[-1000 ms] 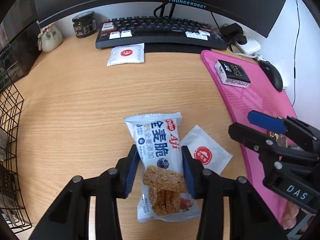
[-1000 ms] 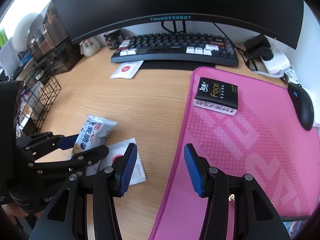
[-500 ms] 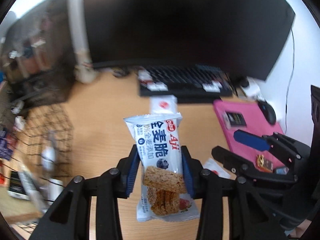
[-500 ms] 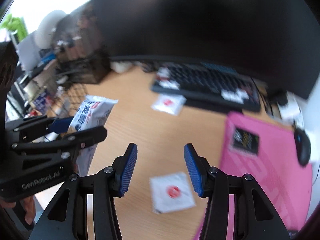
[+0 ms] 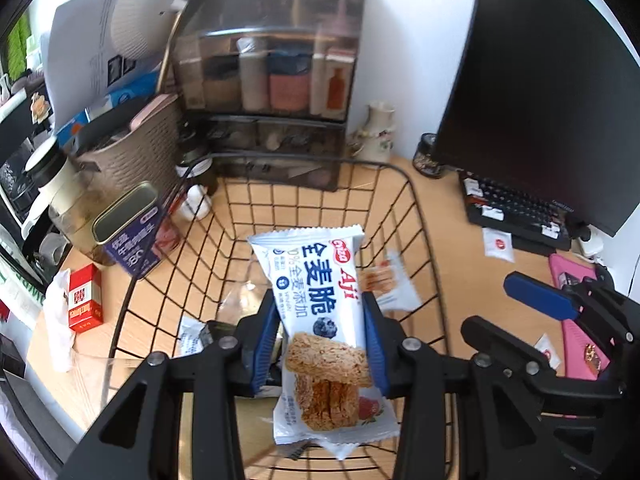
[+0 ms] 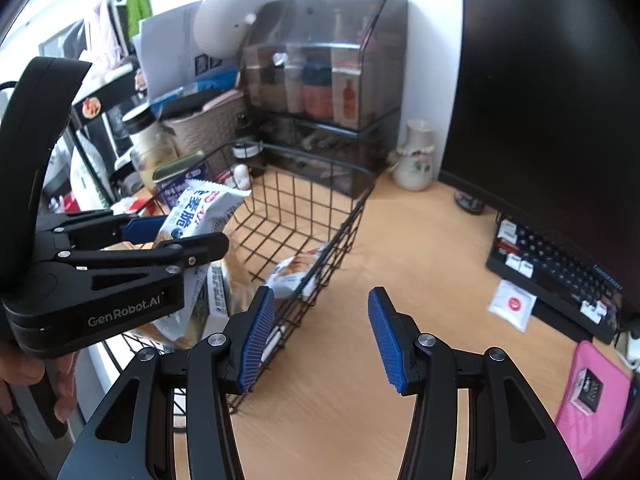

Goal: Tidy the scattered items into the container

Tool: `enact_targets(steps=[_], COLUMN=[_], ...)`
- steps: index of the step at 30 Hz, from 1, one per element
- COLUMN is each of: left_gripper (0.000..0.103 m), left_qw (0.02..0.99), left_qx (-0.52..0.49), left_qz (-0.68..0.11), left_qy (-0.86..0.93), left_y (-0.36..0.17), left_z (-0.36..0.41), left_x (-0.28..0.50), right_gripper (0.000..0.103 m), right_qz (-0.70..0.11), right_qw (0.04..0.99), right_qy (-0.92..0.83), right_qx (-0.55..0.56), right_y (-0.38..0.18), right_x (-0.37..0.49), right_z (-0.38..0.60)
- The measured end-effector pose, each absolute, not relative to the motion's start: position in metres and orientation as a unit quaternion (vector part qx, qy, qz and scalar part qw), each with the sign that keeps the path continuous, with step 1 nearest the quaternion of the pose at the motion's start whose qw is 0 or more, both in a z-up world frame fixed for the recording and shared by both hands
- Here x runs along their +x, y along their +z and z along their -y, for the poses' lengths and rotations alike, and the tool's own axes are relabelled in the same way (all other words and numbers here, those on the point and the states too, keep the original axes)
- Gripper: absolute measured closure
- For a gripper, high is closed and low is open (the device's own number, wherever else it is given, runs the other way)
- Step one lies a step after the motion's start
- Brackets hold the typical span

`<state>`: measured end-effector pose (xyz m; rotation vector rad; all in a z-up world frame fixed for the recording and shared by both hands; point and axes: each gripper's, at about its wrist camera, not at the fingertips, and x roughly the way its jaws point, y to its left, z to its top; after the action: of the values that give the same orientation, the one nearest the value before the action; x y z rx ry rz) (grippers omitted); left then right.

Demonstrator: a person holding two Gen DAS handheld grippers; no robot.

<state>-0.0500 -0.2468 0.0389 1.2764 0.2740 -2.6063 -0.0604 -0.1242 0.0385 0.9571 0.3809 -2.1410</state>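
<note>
My left gripper (image 5: 322, 340) is shut on a white cereal-bar packet (image 5: 320, 320) and holds it above the inside of a black wire basket (image 5: 404, 184). The packet also shows in the right wrist view (image 6: 200, 210), over the basket (image 6: 352, 216). Several wrapped snacks (image 6: 294, 272) lie in the basket. My right gripper (image 6: 322, 336) is open and empty, just right of the basket above the desk. A white sachet with a red dot (image 6: 512, 306) lies near the keyboard, and it also shows in the left wrist view (image 5: 498, 244). Another sachet (image 5: 548, 350) lies by the pink mat.
A keyboard (image 6: 560, 276) and a monitor (image 6: 560, 80) stand at the right. A pink mat (image 6: 596, 396) carries a small black box (image 6: 588, 390). A dark drawer organiser (image 5: 272, 80), a small vase (image 5: 376, 132), a tin (image 5: 128, 232) and a red box (image 5: 82, 298) surround the basket.
Both grippers have swung left from the desk middle to the wire basket. The left gripper carried the cereal-bar packet over the basket. The right gripper stayed open.
</note>
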Motion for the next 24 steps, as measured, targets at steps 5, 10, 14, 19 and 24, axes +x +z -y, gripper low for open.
enact_targets(steps=[5,10,14,19,24], left_gripper=[0.059,0.033,0.029,0.029,0.029], left_qw=[0.101,0.097,0.095,0.081,0.054], left_qx=[0.437,0.428,0.415,0.413,0.415], left_qz=[-0.102,-0.109,-0.099,-0.085,-0.065], left_qy=[-0.888,-0.892,-0.900,-0.903,-0.906], left_y=[0.030,0.036,0.048,0.056,0.057], left_z=[0.245,0.239,0.227,0.201,0.157], left_x=[-0.051,-0.053,-0.051,-0.054,-0.060], right_gripper=[0.054,0.054,0.054,0.054,0.054], right_qz=[-0.148,-0.148,-0.144,-0.133,-0.119], right_qw=[0.358,0.356,0.353,0.346,0.326], right_qy=[-0.840,-0.841,-0.844,-0.849,-0.857], right_qx=[0.380,0.380,0.377,0.377,0.381], right_y=[0.032,0.034,0.037,0.038,0.037], right_x=[-0.063,-0.070,-0.070,-0.073,-0.081], right_z=[0.121,0.108,0.096,0.073,0.037])
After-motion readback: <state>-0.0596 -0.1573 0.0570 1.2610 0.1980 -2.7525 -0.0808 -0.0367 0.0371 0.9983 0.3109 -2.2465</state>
